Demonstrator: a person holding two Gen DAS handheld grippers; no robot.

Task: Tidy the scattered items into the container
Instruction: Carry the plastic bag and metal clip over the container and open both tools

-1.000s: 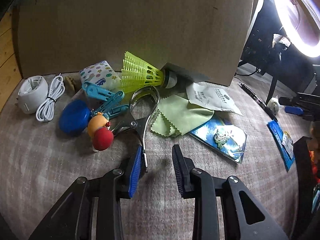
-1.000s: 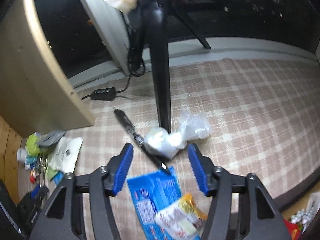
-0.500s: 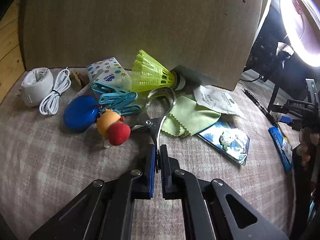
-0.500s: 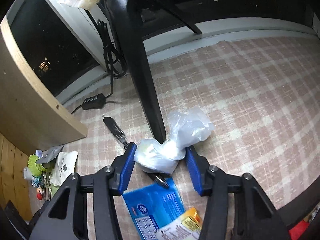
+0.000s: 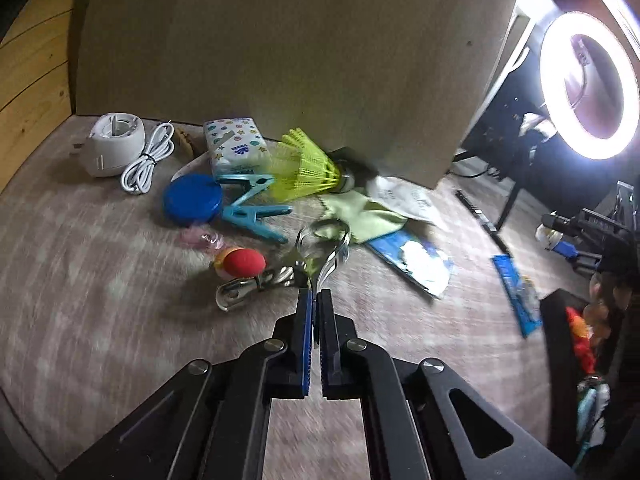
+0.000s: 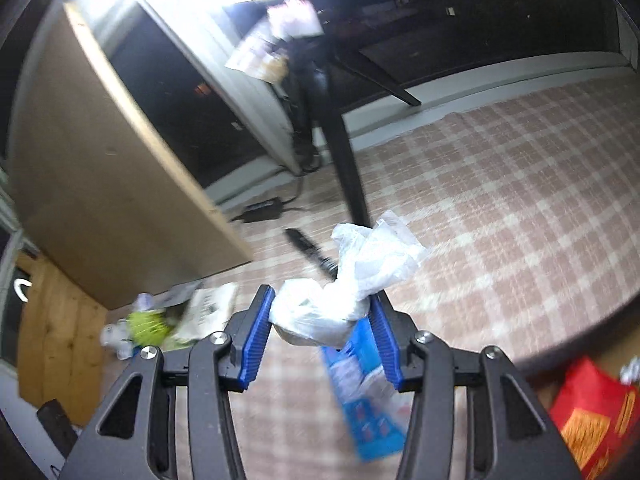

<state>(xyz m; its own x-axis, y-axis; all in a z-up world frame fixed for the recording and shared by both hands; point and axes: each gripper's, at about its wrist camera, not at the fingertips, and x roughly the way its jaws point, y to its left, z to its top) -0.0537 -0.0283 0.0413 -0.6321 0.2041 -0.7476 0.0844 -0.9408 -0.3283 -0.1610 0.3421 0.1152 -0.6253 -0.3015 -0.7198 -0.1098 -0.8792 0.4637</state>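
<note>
My left gripper (image 5: 315, 295) is shut on one handle of a metal clamp tool (image 5: 316, 256) and holds it just off the carpet, with a red and orange ball toy (image 5: 240, 263) beside it. My right gripper (image 6: 322, 312) is shut on a crumpled white plastic bag (image 6: 352, 280) and holds it above the checked carpet. Scattered behind the left gripper lie a blue round lid (image 5: 192, 199), blue clothes pegs (image 5: 252, 208), a yellow shuttlecock (image 5: 308, 168), a tissue pack (image 5: 234, 144), a green cloth (image 5: 360, 216) and a white charger with cable (image 5: 116, 148).
A brown board (image 5: 280, 60) stands behind the pile. A blue packet (image 6: 360, 392) and a black pen (image 6: 308, 248) lie under the right gripper. A dark container (image 5: 576, 352) with colourful items is at the far right of the left wrist view. A red packet (image 6: 592, 412) sits at the lower right.
My left gripper closed on the clamp tool and lifted it away from the pile. My right gripper closed on the plastic bag and raised it off the carpet.
</note>
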